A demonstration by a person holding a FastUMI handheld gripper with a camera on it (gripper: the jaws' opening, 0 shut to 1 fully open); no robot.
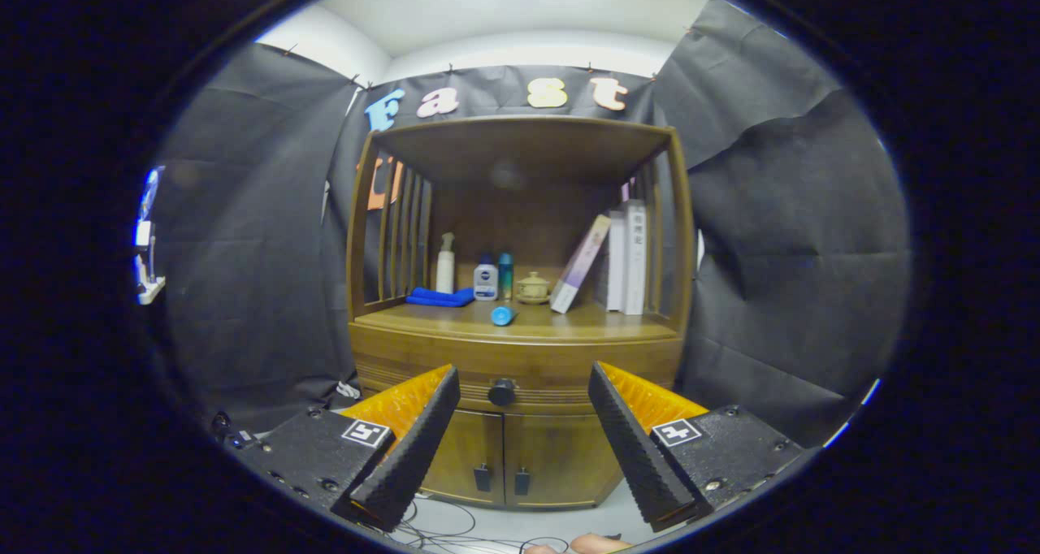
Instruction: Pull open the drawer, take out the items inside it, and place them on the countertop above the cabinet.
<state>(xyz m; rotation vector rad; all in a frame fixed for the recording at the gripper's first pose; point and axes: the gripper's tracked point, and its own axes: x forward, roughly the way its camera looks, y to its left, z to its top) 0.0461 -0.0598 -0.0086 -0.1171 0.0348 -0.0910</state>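
Drawer [520, 373] with its dark round knob [501, 391] is sitting shut in the front of the wooden cabinet [520, 448], directly under the countertop [455, 320] and above the two lower doors [508, 456]. Between the spread fingers of the gripper [524, 396] the knob is showing, a little nearer the left finger, and the gripper is hovering in front of the cabinet with its jaws wide apart, gripping nothing and touching nothing. On the countertop, a small blue cylinder [502, 316] is lying near the front edge, just above the knob. Behind it, toward the cabinet's back panel, a folded blue cloth [439, 296] is resting at the left, with a white pump bottle [445, 264] standing just behind it, then a white-and-blue bottle [486, 280], a slim teal bottle [505, 275] and a small lidded pot [533, 287]. At the right side of the cabinet's shelf space, one book [580, 263] is leaning against several upright white books [627, 256]. Cables [443, 525] are lying on the pale floor below the cabinet doors.
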